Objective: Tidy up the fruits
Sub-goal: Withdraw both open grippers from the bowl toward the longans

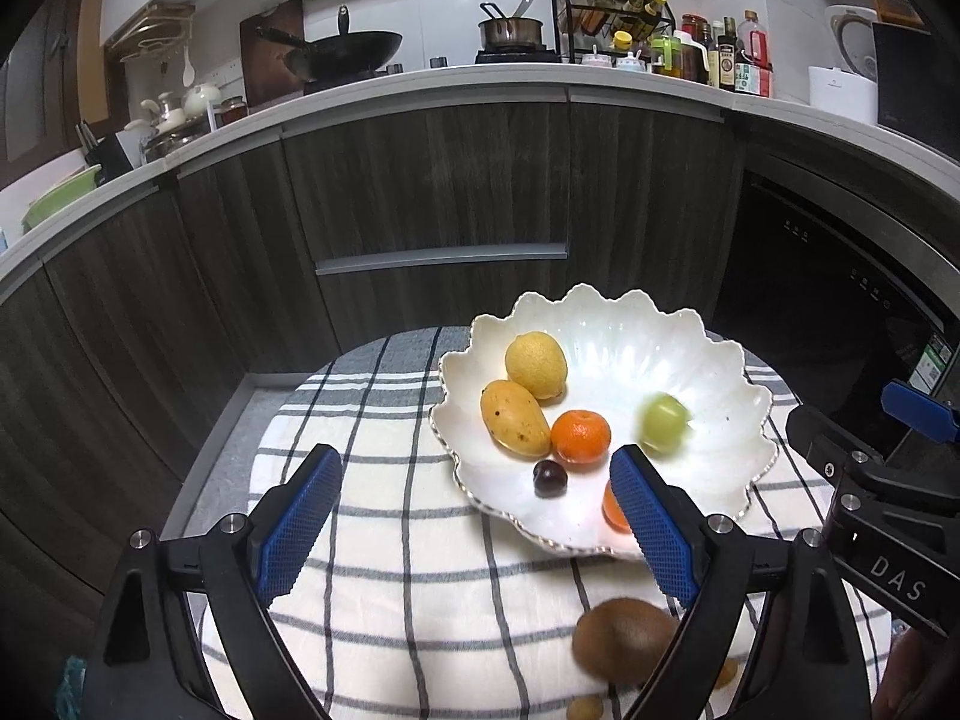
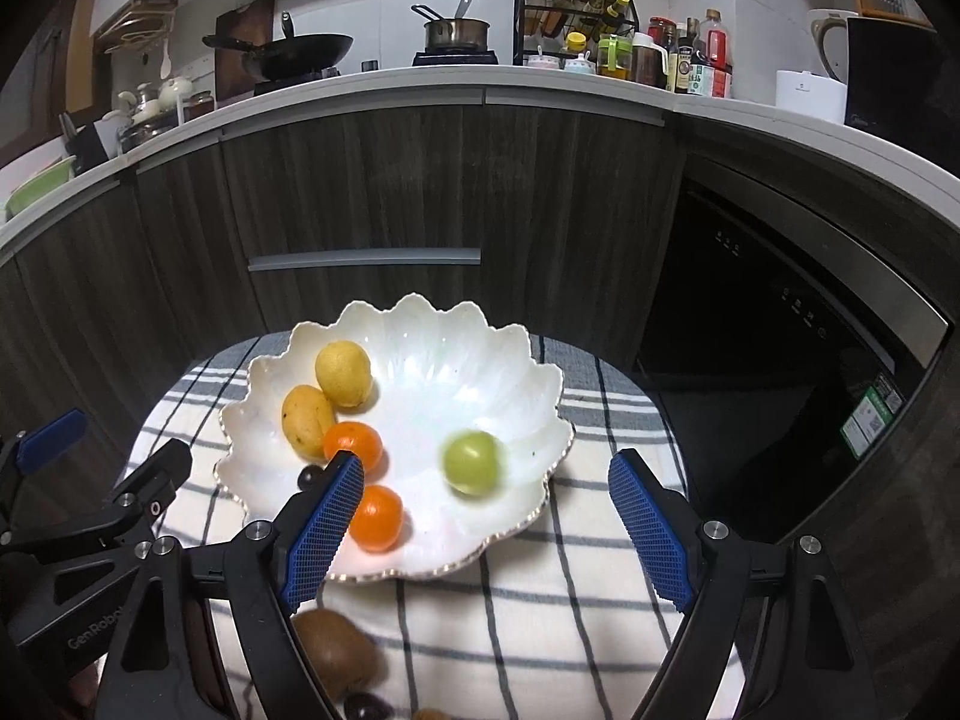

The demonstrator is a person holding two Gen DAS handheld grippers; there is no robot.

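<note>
Left wrist view, gripper: your left gripper (image 1: 474, 531) is spread wide and holds nothing, above the grey-striped white cloth (image 1: 384, 540).
Left wrist view, fruit: the white scalloped ceramic bowl (image 1: 708, 360) holds a yellow lemon (image 1: 536, 365), a yellow mango (image 1: 514, 426), an orange tangerine (image 1: 580, 436), a blurred green round fruit (image 1: 663, 423) and a dark cherry (image 1: 549, 477).
Left wrist view, cloth: a brown kiwi (image 1: 624, 639) lies outside the bowl, near you.
Right wrist view, gripper: your right gripper (image 2: 487, 528) is released, fingers wide apart, empty.
Right wrist view, fruit: a second orange tangerine (image 2: 377, 518) sits in the bowl (image 2: 420, 324) just beside the left blue pad (image 2: 324, 531); the green fruit (image 2: 471, 461) lies between the pads.
</note>
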